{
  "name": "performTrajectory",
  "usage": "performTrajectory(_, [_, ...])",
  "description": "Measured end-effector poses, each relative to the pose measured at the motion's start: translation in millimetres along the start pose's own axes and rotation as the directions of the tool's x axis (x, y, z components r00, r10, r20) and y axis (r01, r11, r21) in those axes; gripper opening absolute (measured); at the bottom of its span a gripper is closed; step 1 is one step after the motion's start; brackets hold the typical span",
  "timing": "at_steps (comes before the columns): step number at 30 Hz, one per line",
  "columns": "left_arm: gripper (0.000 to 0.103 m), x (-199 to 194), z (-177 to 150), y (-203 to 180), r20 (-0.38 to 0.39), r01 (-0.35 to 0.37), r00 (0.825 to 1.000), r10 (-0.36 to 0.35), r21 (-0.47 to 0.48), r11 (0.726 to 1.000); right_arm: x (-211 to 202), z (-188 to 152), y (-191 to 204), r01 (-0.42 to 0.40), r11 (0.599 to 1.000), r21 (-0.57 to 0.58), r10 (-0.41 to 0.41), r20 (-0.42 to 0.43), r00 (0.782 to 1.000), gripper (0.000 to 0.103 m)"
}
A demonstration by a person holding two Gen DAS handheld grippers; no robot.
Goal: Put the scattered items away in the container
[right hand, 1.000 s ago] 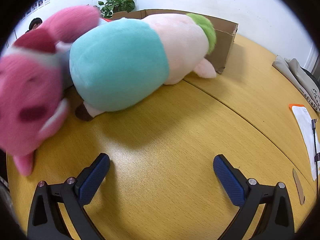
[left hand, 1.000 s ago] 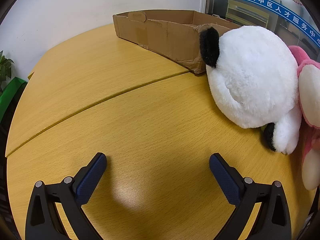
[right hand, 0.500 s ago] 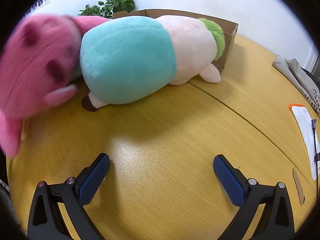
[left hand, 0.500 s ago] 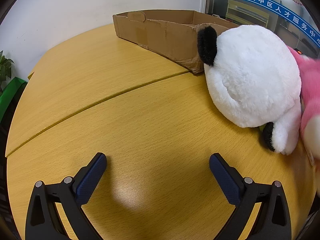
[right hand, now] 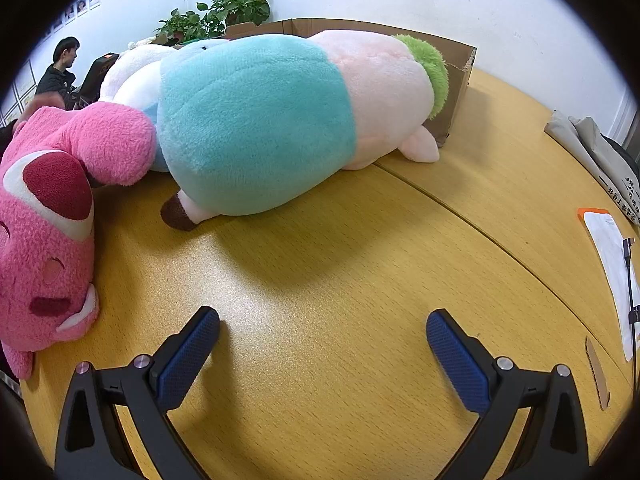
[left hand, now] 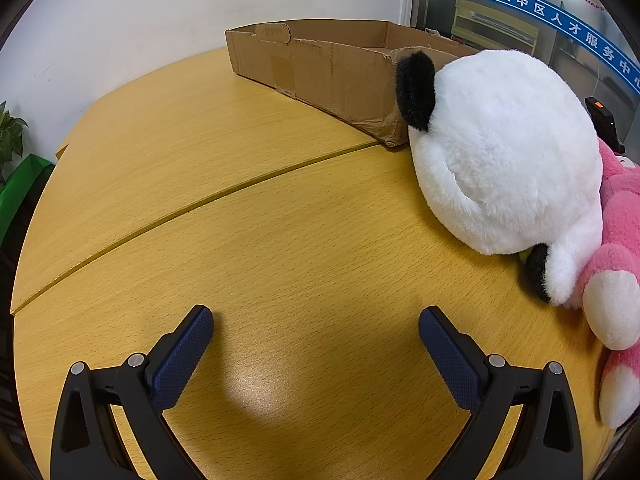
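A shallow cardboard box (left hand: 328, 68) stands at the far side of the wooden table; it also shows in the right wrist view (right hand: 452, 76). A white panda plush (left hand: 504, 152) lies against the box's near corner. A pink bear plush (left hand: 616, 264) lies beside it, also at the left of the right wrist view (right hand: 52, 216). A teal, pink and green plush (right hand: 280, 120) lies in front of the box. My left gripper (left hand: 316, 320) is open and empty over bare table. My right gripper (right hand: 322, 320) is open and empty, short of the teal plush.
The round wooden table (left hand: 200, 200) has a seam across it. Papers with a clip (right hand: 612, 264) and a folded cloth bag (right hand: 596, 152) lie at the right. A potted plant (right hand: 224, 12) and a seated person (right hand: 60, 68) are behind the box.
The pink bear has been moved and now lies still on the table beside the panda. The teal plush and panda shifted slightly. Both grippers stayed put and open.
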State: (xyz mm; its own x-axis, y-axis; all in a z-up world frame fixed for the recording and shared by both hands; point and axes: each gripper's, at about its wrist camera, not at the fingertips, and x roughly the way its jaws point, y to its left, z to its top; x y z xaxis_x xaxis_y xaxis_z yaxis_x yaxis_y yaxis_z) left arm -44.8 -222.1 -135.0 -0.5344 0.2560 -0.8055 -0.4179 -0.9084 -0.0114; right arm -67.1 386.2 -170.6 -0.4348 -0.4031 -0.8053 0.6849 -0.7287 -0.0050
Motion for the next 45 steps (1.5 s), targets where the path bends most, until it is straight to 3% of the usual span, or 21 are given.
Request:
performTrajectory(13, [0.103,5.0,1.3,-4.3,0.0,-0.003,1.0,0.003,-0.004,1.0,0.8,0.2,1.4,0.013,1.0,0.021,-0.013,0.0,1.0,0.103])
performTrajectory(18, [0.103,9.9,4.3,-8.8,0.0,-0.039,0.999,0.04,-0.058,0.998,-5.8,-8.1,10.3,0.131,0.975,0.177,-0.131,-0.012,0.991,0.103])
performTrajectory(22, [0.103,8.1,-0.4,-17.9,-0.013,-0.094,0.996,0.093,-0.126,0.988,-15.6,-17.3,13.1,0.158,0.963,0.22,-0.146,-0.067,0.987,0.103])
performTrajectory(25, [0.103,-2.1,-9.8,-28.3,-0.032,-0.109,0.994,0.106,-0.13,0.985,-29.1,-29.1,15.2,0.238,0.912,0.333,-0.213,-0.11,0.971,0.103])
performTrajectory(28, [0.103,-34.0,-21.9,-45.3,0.027,-0.193,0.979,0.202,-0.195,0.962,-81.3,-34.2,44.6,0.283,0.864,0.417,-0.309,-0.005,0.951,0.103])
performTrajectory(32, [0.103,-108.2,-24.2,-96.4,0.155,-0.284,0.926,0.343,-0.311,0.907,-146.1,-24.8,92.6,0.293,0.827,0.48,-0.395,0.123,0.911,0.103])
performTrajectory(34, [0.103,-134.9,-18.3,-125.0,0.221,-0.251,0.918,0.329,-0.317,0.915,-170.4,-9.6,126.8,0.281,0.846,0.454,-0.403,0.196,0.894,0.103])
performTrajectory(37, [0.103,-155.4,-9.2,-178.1,0.294,-0.168,0.92,0.261,-0.306,0.937,-182.7,7.8,163.8,0.272,0.856,0.44,-0.415,0.269,0.869,0.103])
performTrajectory(42, [0.103,-153.5,-2.7,-247.9,0.32,0.002,0.943,0.096,-0.294,0.956,-162.2,23.1,198.9,0.195,0.831,0.521,-0.378,0.271,0.885,0.103])
performTrajectory(45, [0.103,-142.5,2.0,-283.7,0.297,0.019,0.953,0.064,-0.27,0.963,-147.7,25.2,213.7,0.151,0.797,0.585,-0.351,0.245,0.904,0.103])
